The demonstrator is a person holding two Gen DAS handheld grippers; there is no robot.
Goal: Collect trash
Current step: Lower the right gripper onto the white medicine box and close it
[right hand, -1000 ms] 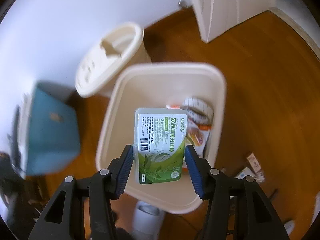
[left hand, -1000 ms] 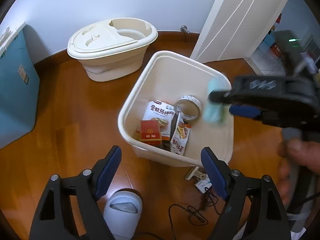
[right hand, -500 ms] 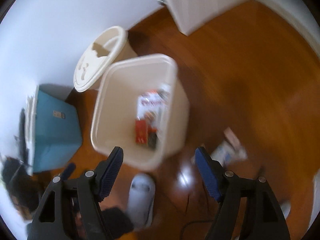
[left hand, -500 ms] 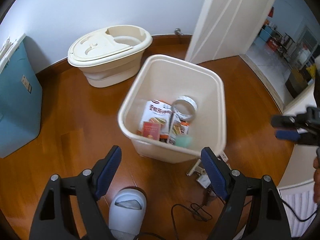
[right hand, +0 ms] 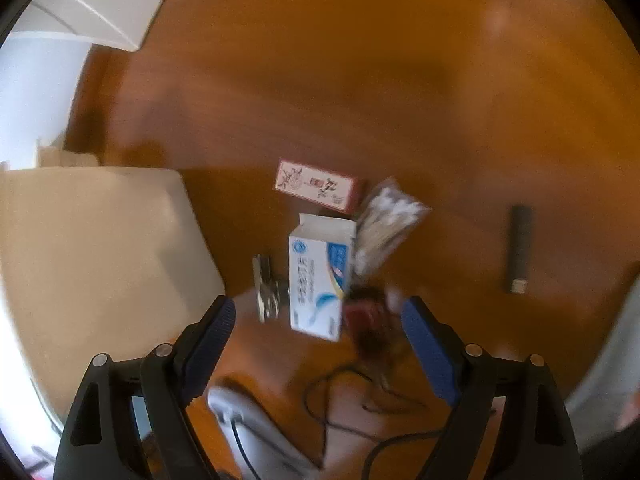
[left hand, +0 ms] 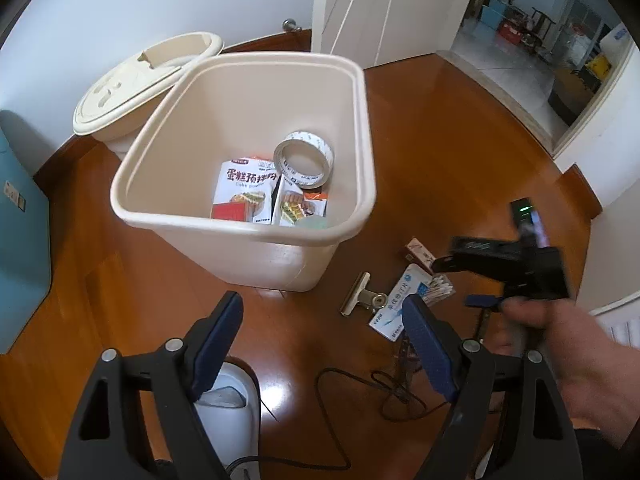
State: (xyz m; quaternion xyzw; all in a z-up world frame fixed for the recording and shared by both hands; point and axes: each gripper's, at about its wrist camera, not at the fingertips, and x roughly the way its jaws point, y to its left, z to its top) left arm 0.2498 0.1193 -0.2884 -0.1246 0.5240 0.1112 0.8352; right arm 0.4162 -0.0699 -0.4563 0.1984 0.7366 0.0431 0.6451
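Right wrist view, blurred, shows the right hand-held gripper [right hand: 318, 334] released above a blue-white box [right hand: 318, 276] lying on the floor [right hand: 400, 80] beside the trash bin [left hand: 244, 222]; the left hand-held gripper [left hand: 324, 342] hangs released too.

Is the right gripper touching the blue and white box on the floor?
Apart. In the right wrist view the right gripper is open above the blue and white box, and bare floor shows between each finger and the box.
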